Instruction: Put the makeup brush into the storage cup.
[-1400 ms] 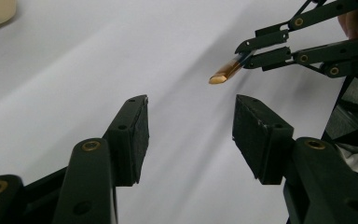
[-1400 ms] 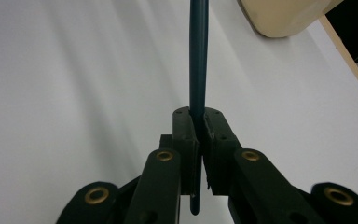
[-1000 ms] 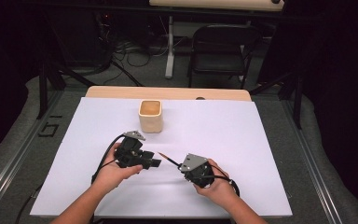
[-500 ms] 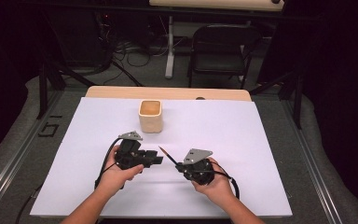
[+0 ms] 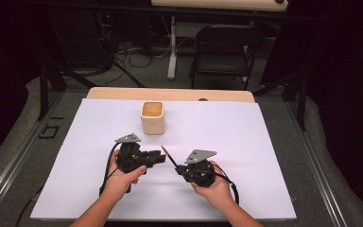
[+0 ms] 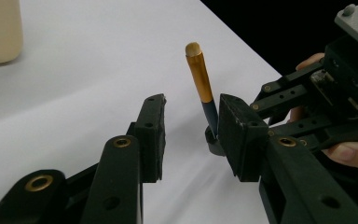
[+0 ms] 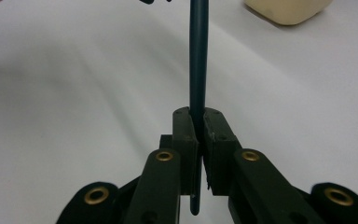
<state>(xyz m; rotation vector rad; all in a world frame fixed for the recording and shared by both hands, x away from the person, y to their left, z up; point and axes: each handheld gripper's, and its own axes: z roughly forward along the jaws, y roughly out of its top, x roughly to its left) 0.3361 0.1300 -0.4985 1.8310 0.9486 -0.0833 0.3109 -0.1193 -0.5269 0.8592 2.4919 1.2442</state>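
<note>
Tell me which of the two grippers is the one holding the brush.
The right gripper: its jaws are shut on the brush's dark handle. The left gripper is open, its jaws apart with nothing clamped between them, beside the brush's gold-banded end.

Colours of the items on the white-covered table.

The table cover [image 5: 246, 142] is plain white, with a light wooden edge of the table [image 5: 170, 93] showing at the far side. The cup [image 5: 152, 117] is cream outside and orange-tan within. The brush [image 6: 201, 88] has a dark blue handle, a golden-orange ferrule and a pale tan tip. The left gripper [image 5: 157, 158] and right gripper [image 5: 179, 170] are black with brass-coloured rivets, each topped by a grey plate. The chair [image 5: 223, 54] behind is black.
</note>
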